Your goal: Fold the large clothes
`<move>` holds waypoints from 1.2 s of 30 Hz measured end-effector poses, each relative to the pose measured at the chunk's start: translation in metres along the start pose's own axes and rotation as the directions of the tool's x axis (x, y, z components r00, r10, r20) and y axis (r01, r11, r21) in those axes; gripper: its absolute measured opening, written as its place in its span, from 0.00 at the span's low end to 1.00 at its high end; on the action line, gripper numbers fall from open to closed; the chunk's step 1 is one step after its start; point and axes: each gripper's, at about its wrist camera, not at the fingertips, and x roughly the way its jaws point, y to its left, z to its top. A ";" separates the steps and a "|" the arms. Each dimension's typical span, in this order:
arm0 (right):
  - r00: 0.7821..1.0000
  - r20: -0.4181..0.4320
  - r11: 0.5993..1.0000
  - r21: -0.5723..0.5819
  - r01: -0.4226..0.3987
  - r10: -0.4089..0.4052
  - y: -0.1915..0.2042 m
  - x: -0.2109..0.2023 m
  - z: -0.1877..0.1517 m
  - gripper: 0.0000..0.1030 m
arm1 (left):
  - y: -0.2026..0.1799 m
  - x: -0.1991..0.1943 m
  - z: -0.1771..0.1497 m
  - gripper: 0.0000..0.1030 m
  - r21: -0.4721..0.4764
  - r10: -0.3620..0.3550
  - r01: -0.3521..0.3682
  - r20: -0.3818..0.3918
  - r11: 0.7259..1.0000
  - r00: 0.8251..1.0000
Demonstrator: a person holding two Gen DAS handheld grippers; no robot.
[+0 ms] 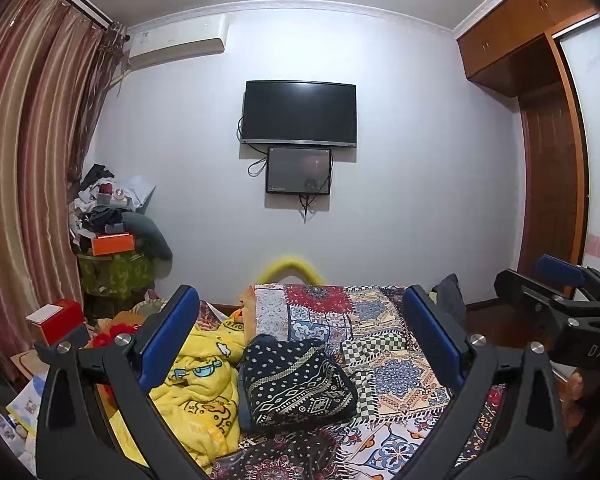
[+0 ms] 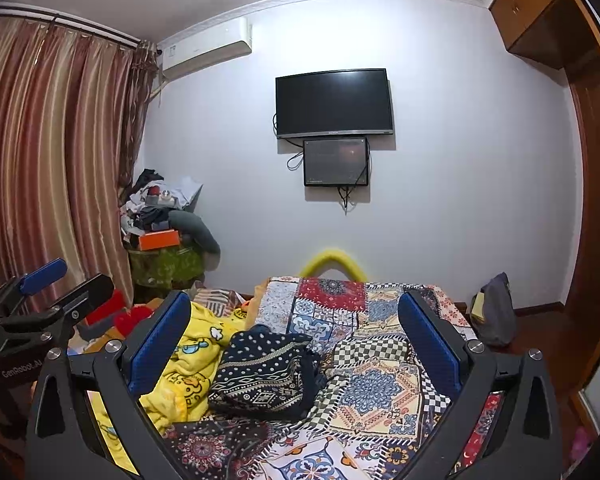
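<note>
A dark navy patterned garment lies folded in a compact bundle on the bed's patchwork cover. Beside it on the left sits a crumpled yellow cartoon-print blanket. My left gripper hovers above the bundle, open, nothing between its blue pads. My right gripper is also open and empty, held above the bed at a similar height. In the left wrist view the right gripper shows at the right edge; in the right wrist view the left gripper shows at the left edge.
A cluttered pile of clothes and boxes stands in the far left corner by striped curtains. A TV hangs on the far wall. A wooden wardrobe and a dark bag are on the right.
</note>
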 end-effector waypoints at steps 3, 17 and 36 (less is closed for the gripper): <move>1.000 -0.003 1.000 0.002 -0.002 0.002 -0.001 -0.001 0.000 1.00 | -0.001 0.001 0.000 0.99 0.003 0.003 -0.003 0.000 1.000 1.000; 1.000 -0.006 1.000 0.015 0.001 -0.001 -0.006 -0.004 0.001 1.00 | 0.000 0.002 0.001 0.99 0.005 0.002 -0.002 0.002 1.000 1.000; 1.000 -0.003 0.999 0.027 0.021 -0.021 -0.007 -0.003 0.002 1.00 | 0.004 0.006 0.000 0.99 -0.002 -0.037 0.037 -0.012 0.999 0.999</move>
